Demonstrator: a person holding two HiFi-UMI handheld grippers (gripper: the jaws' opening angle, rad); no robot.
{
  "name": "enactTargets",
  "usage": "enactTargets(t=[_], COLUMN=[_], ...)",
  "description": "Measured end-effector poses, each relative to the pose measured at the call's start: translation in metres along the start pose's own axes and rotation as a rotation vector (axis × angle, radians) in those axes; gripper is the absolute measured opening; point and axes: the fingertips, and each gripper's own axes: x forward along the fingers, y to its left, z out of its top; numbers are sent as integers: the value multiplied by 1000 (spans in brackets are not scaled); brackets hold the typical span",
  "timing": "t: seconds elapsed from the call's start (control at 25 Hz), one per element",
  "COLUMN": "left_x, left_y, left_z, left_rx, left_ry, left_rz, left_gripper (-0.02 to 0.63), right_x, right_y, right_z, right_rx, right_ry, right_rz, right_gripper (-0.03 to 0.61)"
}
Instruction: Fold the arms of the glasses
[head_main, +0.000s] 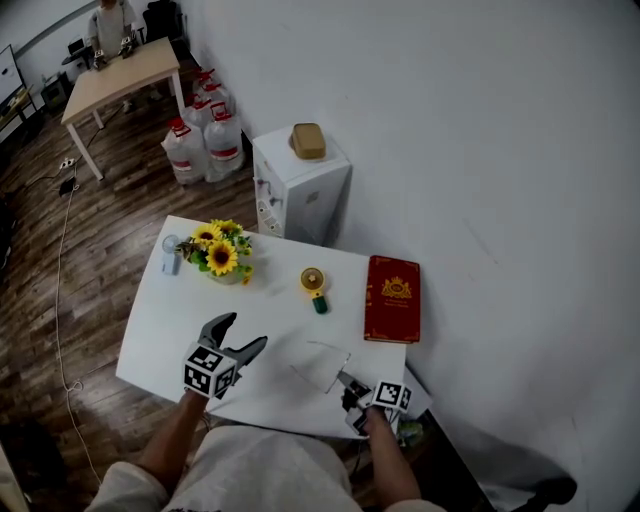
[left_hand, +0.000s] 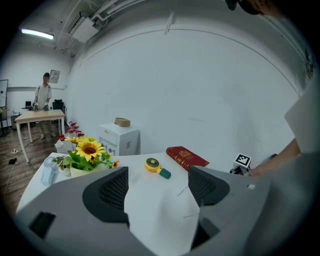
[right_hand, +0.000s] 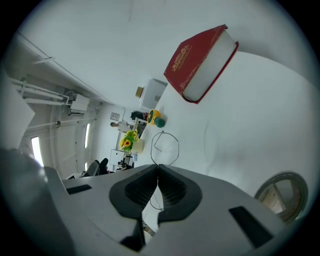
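Observation:
Thin wire-framed glasses (head_main: 325, 368) hang just above the white table (head_main: 180, 320) near its front right corner. My right gripper (head_main: 343, 379) is shut on the wire frame. In the right gripper view the jaws meet on the wire (right_hand: 158, 167), and one lens loop (right_hand: 165, 148) sticks out beyond them. My left gripper (head_main: 245, 332) hovers to the left of the glasses, open, with nothing between its fingers. In the left gripper view its jaws (left_hand: 157, 187) stand wide apart, and the thin wires of the glasses (left_hand: 183, 191) show faintly ahead.
A red book (head_main: 392, 298) lies at the table's right edge. A yellow and green handheld fan (head_main: 314, 285), a sunflower pot (head_main: 222, 250) and a small blue bottle (head_main: 171, 254) stand along the back. Behind the table are a white cabinet (head_main: 300, 185) and water jugs (head_main: 205, 140).

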Motion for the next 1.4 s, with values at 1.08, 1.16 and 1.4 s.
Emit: enactTargets(t=[1.08, 1.16, 1.4], left_x=[27, 34, 42], left_y=[-59, -69, -82], left_z=[-31, -34, -33], left_rx=[-305, -453, -867], left_ry=[78, 72, 3], left_rz=[-191, -247, -391], left_gripper=[367, 359, 241], right_x=[-11, -10, -9], right_y=[96, 100, 110], right_z=[49, 48, 49], right_rx=[45, 46, 52], right_ry=[-190, -190, -190], right_rz=[82, 86, 111], right_gripper=[9, 9, 9])
